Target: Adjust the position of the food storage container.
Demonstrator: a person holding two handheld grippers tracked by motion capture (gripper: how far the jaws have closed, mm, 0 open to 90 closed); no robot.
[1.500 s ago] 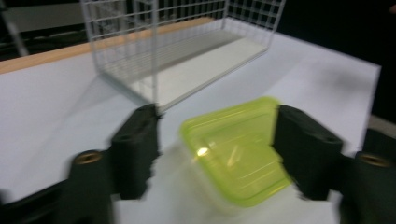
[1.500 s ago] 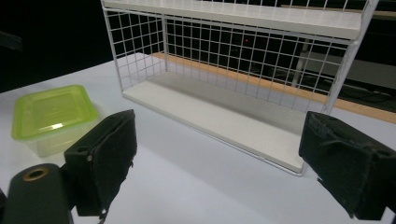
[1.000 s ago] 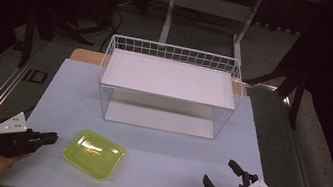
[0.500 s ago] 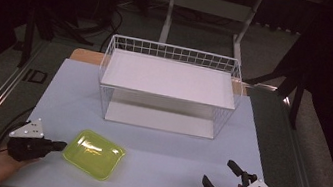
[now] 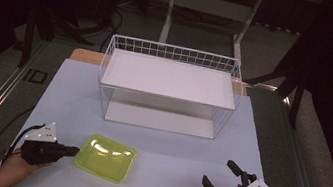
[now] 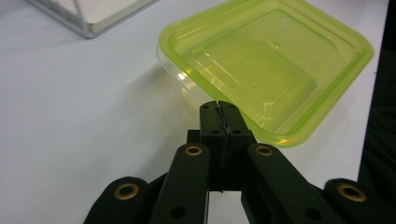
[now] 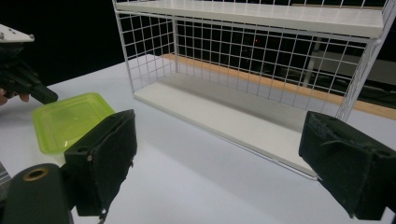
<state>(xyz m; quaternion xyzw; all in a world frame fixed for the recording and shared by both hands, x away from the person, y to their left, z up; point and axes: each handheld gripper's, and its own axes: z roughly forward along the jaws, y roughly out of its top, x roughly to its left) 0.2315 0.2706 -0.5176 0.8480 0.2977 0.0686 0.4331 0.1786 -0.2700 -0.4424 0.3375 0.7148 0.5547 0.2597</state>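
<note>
Since a second ago the left claw (image 5: pixel 72 150) has slid in across the tabletop (image 5: pixel 171 145) from the near left edge, and its jaws have just finished closing on nothing; they now stand pressed together, their tips right at the near left rim of the yellow-green container (image 5: pixel 105 158). In the left gripper view the closed tips sit against or just over that rim (I cannot tell which), so this looks like a nudge or a probe of the lid rather than a pick-up; a grasp would call for the jaws to part again first. The right claw (image 5: pixel 222 176) has kept its place at the near right corner, jaws spread wide with nothing between them, well apart from the container. The container lies flat on the tabletop, between the two claws and in front of the white wire rack (image 5: pixel 167 89), not yet on either shelf. By count: one container, one rack with two shelves (both bare), two claws.
</note>
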